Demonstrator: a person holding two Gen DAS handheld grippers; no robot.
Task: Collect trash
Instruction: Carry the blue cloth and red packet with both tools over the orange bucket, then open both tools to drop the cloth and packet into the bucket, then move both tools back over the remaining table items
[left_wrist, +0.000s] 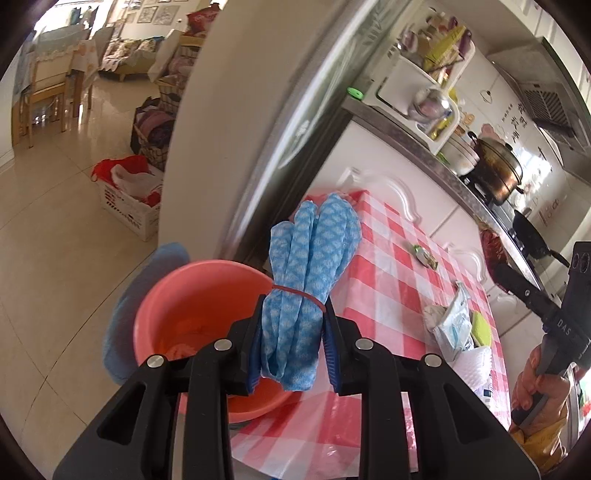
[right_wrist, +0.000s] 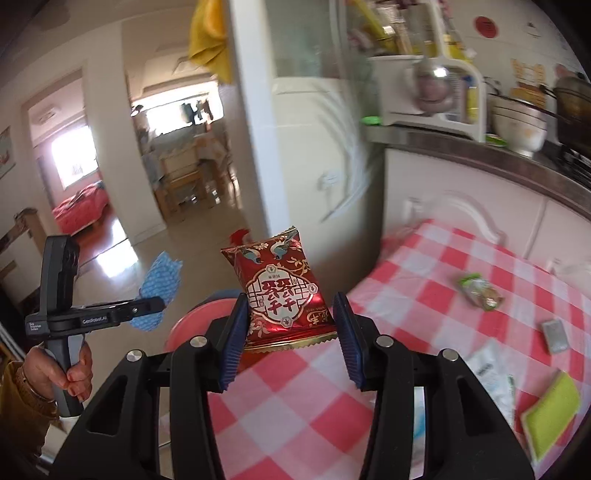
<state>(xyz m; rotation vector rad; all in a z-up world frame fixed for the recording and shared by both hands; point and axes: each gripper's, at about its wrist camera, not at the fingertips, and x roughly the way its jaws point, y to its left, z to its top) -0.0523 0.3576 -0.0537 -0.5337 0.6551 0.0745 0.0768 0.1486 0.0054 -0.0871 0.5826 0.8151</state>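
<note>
Your right tongs (right_wrist: 290, 334) grip the red snack packet (right_wrist: 282, 291) upright, above the checked worktop (right_wrist: 314, 398). The pink basin (right_wrist: 199, 317) lies just beyond-left, nearer your left tongs (left_wrist: 293, 332), which are clamped on the blue cloth bundle (left_wrist: 310, 266).

Checked tablecloth (right_wrist: 295, 398) – yellow-green sponge (right_wrist: 550, 413); steel pot (left_wrist: 496, 168) on counter.

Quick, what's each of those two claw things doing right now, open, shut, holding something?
Left gripper: shut on the blue cloth.
Right gripper: shut on the red packet.
</note>
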